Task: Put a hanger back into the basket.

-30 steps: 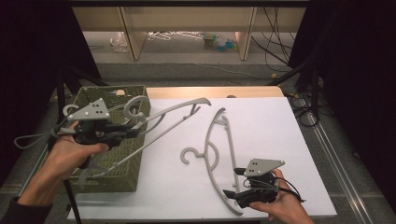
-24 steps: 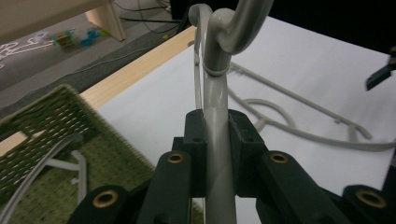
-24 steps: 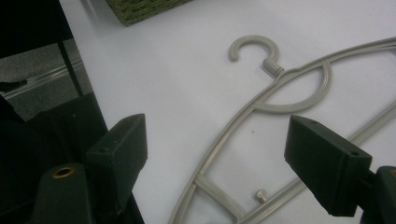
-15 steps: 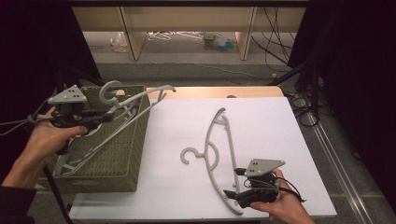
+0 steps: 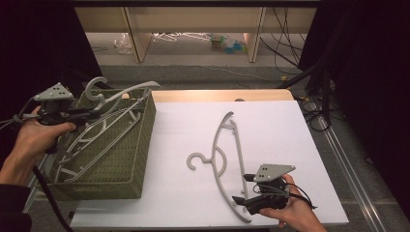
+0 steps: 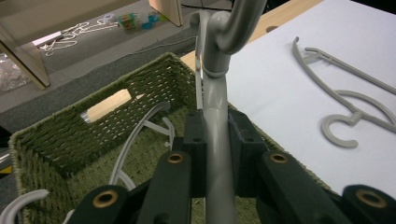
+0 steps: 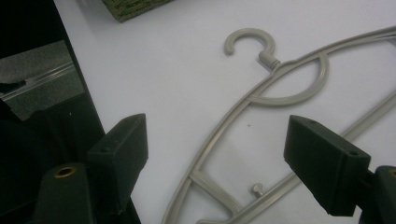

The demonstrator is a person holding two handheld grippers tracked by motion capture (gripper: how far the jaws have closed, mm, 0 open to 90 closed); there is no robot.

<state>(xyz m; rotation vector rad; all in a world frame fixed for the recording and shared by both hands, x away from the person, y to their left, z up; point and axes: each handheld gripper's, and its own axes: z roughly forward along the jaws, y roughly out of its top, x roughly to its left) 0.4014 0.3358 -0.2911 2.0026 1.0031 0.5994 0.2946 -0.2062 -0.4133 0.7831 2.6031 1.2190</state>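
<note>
A: Largest first: we see the white tabletop (image 5: pixel 290 125), then the olive-green woven basket (image 5: pixel 140 145) at its left edge, w/ grey plastic hangers lying inside.

B: And the grey plastic coat hanger (image 5: pixel 123 94) in our left gripper (image 5: pixel 89 114)?

A: Jaws pinched tight on its neck, just below the hook; in the left gripper view the shaft sits squeezed betw. both pads. The hanger hangs over the basket, one arm reaching past the far rim.

B: Right side?

A: A second grey plastic hanger (image 5: pixel 223 159) lies flat on the white top, hook toward the basket. Our right gripper (image 5: pixel 247 189) sits at its near end, jaws spread wide, straddling the frame w/o pressing it.
</note>
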